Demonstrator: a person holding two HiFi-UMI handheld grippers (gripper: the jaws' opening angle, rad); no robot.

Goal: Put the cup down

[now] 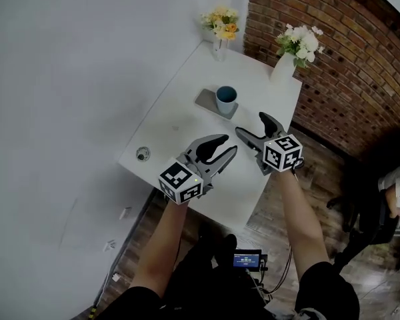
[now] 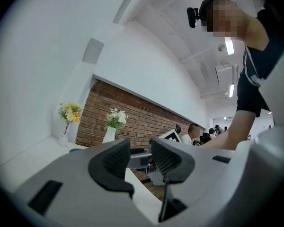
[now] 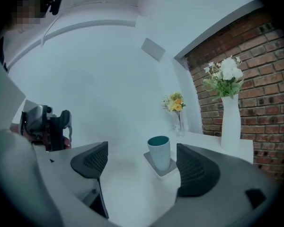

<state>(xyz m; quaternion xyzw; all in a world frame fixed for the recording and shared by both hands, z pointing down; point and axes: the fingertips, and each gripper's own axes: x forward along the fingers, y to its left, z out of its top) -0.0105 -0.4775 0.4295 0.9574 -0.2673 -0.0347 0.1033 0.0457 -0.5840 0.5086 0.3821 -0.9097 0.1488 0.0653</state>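
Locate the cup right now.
Head view: the cup stands upright on a grey coaster midway along the white table, just beyond the right gripper. The right gripper view shows it ahead of that gripper's open jaws, untouched.

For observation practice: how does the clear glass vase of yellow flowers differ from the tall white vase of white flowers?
The clear glass vase is slim and see-through; the tall white vase is bulkier and opaque. The glass vase holds yellow and orange blooms, the white vase white ones. The glass vase stands in the far left corner of the white table, the white vase beside the red brick wall. Both stand upright.
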